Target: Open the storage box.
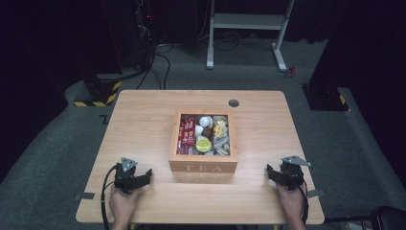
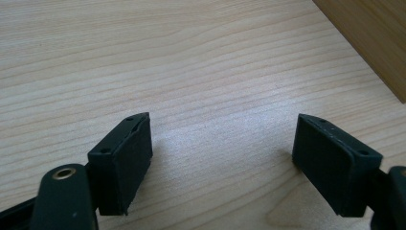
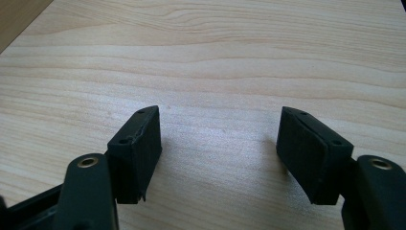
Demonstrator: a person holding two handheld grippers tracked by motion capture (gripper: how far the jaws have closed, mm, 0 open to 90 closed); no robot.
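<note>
- A light wooden table (image 1: 143, 120) with a pale grain stands on grey carpet in a dark room; a round cable hole (image 1: 233, 103) sits near its far edge.
- Beyond the table, a white metal desk frame (image 1: 249, 28) stands on the floor, and a dark base edged with yellow and black hazard stripes (image 1: 98, 93) lies off the far left corner, with cables trailing nearby.
- A square wooden tea box (image 1: 203, 167), lettered "TEA" on its near face, rests at the middle of the table with its top open. Inside are red packets (image 1: 186, 134) on the left, white creamer cups (image 1: 203, 123) in the middle, a lime-green round item (image 1: 203, 144) and yellow and clear sachets (image 1: 220, 132) on the right.
- The left gripper (image 2: 222, 148) is held low over the table near its front edge, to the left of the box and apart from it. The person's hand wraps the handle from below, and a black cable loops back off the edge. Its jaws are spread wide with nothing but bare wood between them; a corner of the box shows at upper right in the left gripper view.
- The right gripper (image 3: 220, 146) mirrors it to the right of the box, well apart from it, hand underneath, jaws likewise wide apart and empty over bare tabletop.
</note>
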